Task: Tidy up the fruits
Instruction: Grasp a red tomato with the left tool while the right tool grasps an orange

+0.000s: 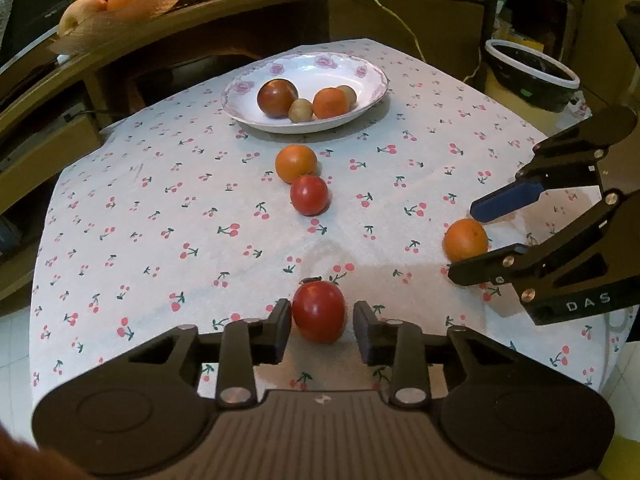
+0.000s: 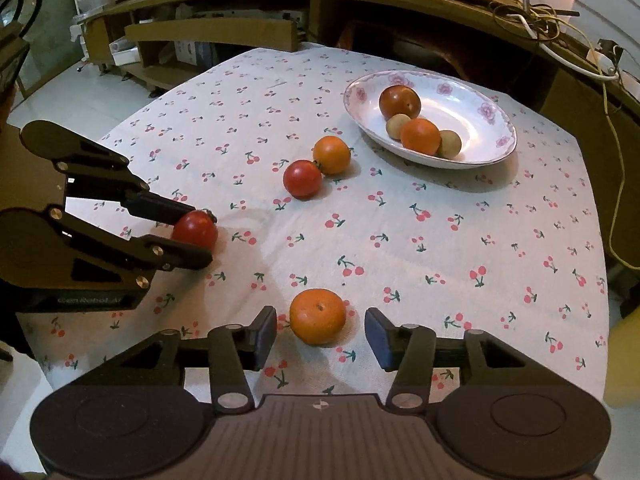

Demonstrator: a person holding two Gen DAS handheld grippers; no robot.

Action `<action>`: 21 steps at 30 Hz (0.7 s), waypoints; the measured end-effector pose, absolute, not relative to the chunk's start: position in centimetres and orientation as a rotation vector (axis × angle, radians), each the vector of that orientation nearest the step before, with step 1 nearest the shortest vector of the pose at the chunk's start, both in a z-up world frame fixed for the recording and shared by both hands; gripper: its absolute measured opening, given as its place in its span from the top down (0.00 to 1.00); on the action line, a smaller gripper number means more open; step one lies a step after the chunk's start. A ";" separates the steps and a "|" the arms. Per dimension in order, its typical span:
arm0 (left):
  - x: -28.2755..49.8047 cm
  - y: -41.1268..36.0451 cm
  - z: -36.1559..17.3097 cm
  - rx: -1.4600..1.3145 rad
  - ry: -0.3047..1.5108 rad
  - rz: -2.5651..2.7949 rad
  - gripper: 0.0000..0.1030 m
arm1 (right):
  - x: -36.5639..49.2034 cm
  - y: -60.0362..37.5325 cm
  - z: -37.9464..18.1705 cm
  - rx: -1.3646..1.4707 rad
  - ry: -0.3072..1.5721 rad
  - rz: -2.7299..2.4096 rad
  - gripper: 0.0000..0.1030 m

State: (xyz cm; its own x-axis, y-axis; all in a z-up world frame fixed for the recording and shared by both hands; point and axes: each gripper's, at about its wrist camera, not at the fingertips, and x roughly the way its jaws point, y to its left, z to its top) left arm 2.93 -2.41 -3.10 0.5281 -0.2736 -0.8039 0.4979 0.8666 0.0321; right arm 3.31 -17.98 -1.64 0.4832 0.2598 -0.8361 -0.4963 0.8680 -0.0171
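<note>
Roughly halfway, by my judgement. The left tool [image 1: 322, 330] is spread around a red tomato [image 1: 319, 312] near the counter's front edge, its pads either side but no squeeze visible yet. The right tool [image 2: 320, 338] is likewise spread around an orange [image 2: 317, 316], also near the front edge, with gaps on both sides. Toward the middle of the counter [image 2: 440, 240], a second tomato [image 2: 302, 179] and a second orange [image 2: 331, 155] sit touching each other. That leaves four fruits on the cloth. Near the far edge, the flowered plate [image 2: 486, 118] already holds four: a dark red-brown fruit [image 2: 399, 101], an orange one [image 2: 420, 136], and two small tan ones [image 2: 395, 126] beside it.
</note>
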 end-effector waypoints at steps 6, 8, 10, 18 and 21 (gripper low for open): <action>3.0 -2.7 -3.0 0.269 0.902 -0.466 0.58 | 3.5 -18.0 -1.4 -0.265 0.953 0.465 0.49; 3.1 -2.6 -3.1 0.269 0.905 -0.465 0.58 | 3.5 -18.0 -1.5 -0.265 0.953 0.465 0.49; 3.2 -2.6 -3.2 0.265 0.911 -0.465 0.57 | 3.6 -18.0 -1.6 -0.270 0.959 0.464 0.49; 3.5 -2.7 -3.5 0.254 0.924 -0.461 0.58 | 3.8 -17.8 -1.9 -0.282 0.978 0.462 0.50; 3.6 -2.6 -3.6 0.252 0.925 -0.448 0.59 | 3.9 -17.9 -2.1 -0.282 0.989 0.460 0.54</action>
